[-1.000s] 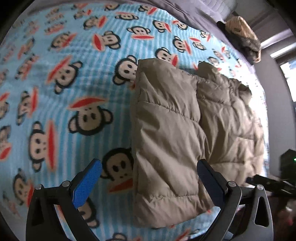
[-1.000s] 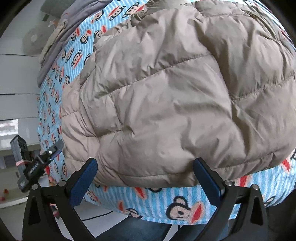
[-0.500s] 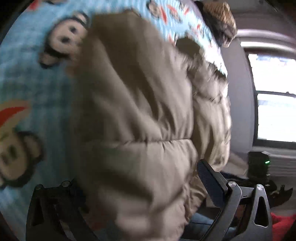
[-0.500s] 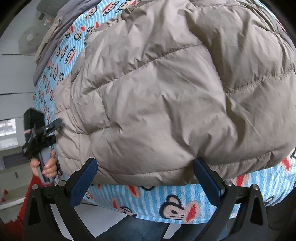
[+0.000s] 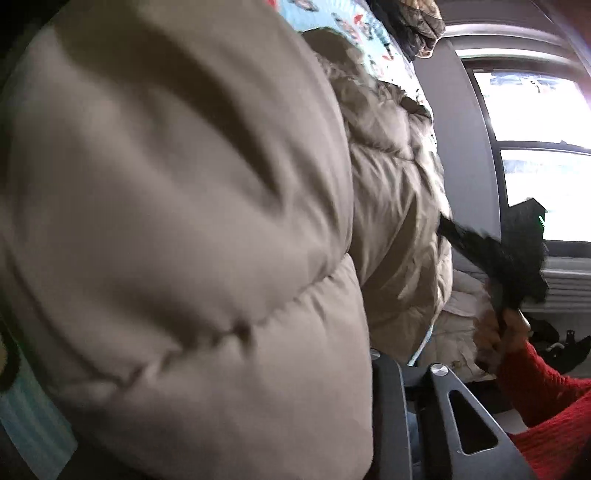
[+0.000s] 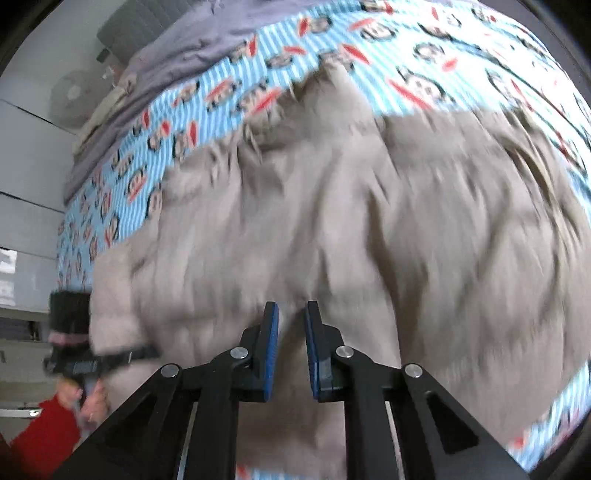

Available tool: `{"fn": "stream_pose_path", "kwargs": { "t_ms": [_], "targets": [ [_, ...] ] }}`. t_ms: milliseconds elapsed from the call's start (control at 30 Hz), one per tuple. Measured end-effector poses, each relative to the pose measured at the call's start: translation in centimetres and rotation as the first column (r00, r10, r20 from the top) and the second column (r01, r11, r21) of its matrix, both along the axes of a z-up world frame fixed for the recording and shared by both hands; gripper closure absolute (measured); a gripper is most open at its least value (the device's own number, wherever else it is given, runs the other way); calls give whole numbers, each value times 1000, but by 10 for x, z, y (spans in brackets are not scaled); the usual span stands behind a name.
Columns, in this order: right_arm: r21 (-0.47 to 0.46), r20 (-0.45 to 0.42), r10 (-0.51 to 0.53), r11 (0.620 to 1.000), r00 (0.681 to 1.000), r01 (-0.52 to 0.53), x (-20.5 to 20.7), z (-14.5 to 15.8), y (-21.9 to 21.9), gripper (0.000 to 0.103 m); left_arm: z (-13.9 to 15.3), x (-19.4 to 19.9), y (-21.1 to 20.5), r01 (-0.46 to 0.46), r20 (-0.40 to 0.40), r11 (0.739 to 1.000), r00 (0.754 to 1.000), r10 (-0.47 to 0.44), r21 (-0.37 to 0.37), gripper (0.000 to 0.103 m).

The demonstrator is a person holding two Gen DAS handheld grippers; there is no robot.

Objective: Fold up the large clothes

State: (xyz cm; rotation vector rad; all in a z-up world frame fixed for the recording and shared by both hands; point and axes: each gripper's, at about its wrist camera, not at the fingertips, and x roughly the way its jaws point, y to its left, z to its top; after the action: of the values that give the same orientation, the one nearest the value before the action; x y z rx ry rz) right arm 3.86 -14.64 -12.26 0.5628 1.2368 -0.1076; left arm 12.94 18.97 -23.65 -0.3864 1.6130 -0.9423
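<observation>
A beige puffer jacket lies folded on a blue monkey-print blanket over a bed. In the left wrist view the jacket fills most of the frame and hides my left gripper's fingertips; only the right finger's black base shows. My right gripper has its blue pads close together on a fold of the jacket's near edge. The right gripper also shows in the left wrist view, at the jacket's far side. The left gripper shows in the right wrist view, at the jacket's left edge, blurred.
A grey sheet and white wall panels lie behind the bed. A dark bundle sits at the bed's far end. A bright window stands to the right. My red sleeve is at lower right.
The left gripper moved in onto the jacket, which now covers its view. The right gripper went from wide open to nearly shut on the jacket's edge. The jacket is blurred with motion.
</observation>
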Motion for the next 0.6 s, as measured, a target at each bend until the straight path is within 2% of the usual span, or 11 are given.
{"fn": "stream_pose_path", "kwargs": {
  "t_ms": [167, 233, 300, 367, 467, 600],
  "targets": [
    [-24, 50, 0, 1000, 999, 2, 43, -21, -5, 88, 47, -10, -14, -3, 55, 999, 998, 5, -45, 71],
    [-18, 28, 1, 1000, 1000, 0, 53, -36, -5, 89, 71, -14, -29, 11, 79, 996, 997, -4, -85, 71],
    [10, -15, -8, 1000, 1000, 8, 63, -58, -8, 92, 89, -17, -44, 35, 112, 995, 993, -25, -92, 71],
    [37, -31, -20, 999, 999, 21, 65, -65, -13, 92, 100, -18, -57, 54, 131, 995, 991, -43, -88, 71],
    [74, -38, -30, 997, 999, 33, 56, -50, -19, 92, 110, -20, -71, 69, 136, 994, 989, -56, -89, 71],
    [132, 0, -48, 990, 999, 47, -2, -18, -24, 92, 119, -23, -78, 75, 147, 995, 987, -65, -66, 71]
  ]
}}
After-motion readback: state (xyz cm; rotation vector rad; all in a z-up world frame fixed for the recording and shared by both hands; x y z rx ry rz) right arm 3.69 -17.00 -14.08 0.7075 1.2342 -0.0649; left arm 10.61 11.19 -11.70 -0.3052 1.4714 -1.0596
